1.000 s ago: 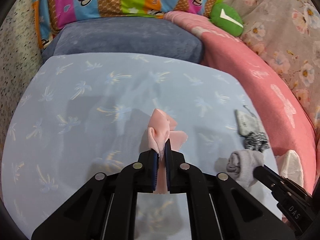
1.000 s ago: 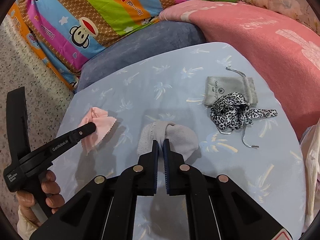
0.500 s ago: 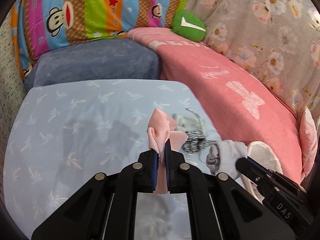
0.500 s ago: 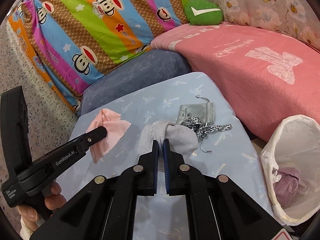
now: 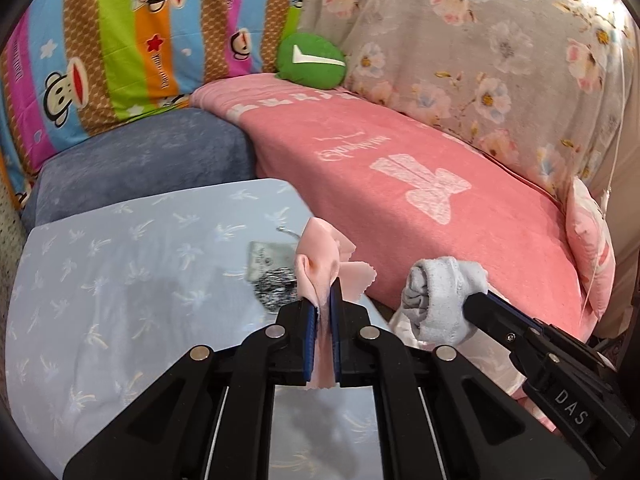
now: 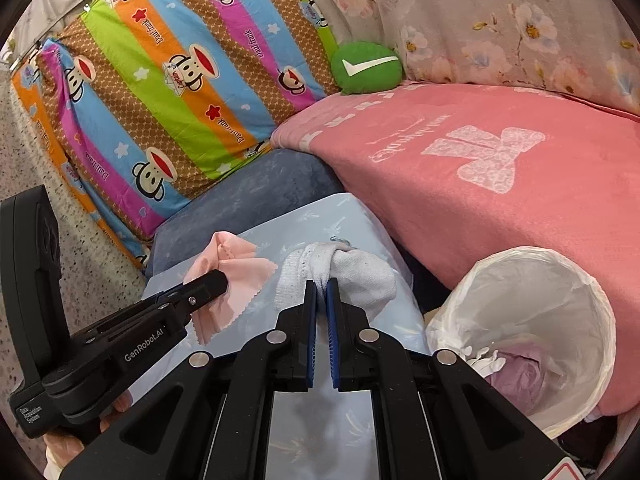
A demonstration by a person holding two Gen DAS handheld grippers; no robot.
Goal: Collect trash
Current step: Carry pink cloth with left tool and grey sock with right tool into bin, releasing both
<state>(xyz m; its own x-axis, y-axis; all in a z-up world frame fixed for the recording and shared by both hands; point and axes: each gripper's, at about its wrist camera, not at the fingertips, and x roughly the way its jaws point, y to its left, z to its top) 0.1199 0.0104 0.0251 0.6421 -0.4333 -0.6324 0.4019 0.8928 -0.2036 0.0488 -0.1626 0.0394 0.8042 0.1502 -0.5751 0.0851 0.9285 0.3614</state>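
My left gripper (image 5: 322, 300) is shut on a pink cloth (image 5: 320, 256) and holds it up over the right edge of the blue table (image 5: 120, 280). My right gripper (image 6: 321, 292) is shut on a grey-white sock (image 6: 352, 272), also lifted; the sock shows in the left wrist view (image 5: 440, 300) to the right of the pink cloth. In the right wrist view the pink cloth (image 6: 232, 276) hangs from the left gripper at the left. A bin lined with a white bag (image 6: 532, 280) stands at the lower right, with purple waste (image 6: 516, 372) inside.
A grey drawstring pouch (image 5: 268, 258) and a leopard-print strip (image 5: 276, 294) lie on the table near its right edge. A pink blanket (image 5: 420, 200) covers the sofa behind, with a blue cushion (image 5: 132, 160), a striped monkey pillow (image 6: 168, 80) and a green ball (image 6: 366, 68).
Both grippers have lifted and swung right with their loads, away from the table middle toward its right edge. The bin now looms larger in the right wrist view.
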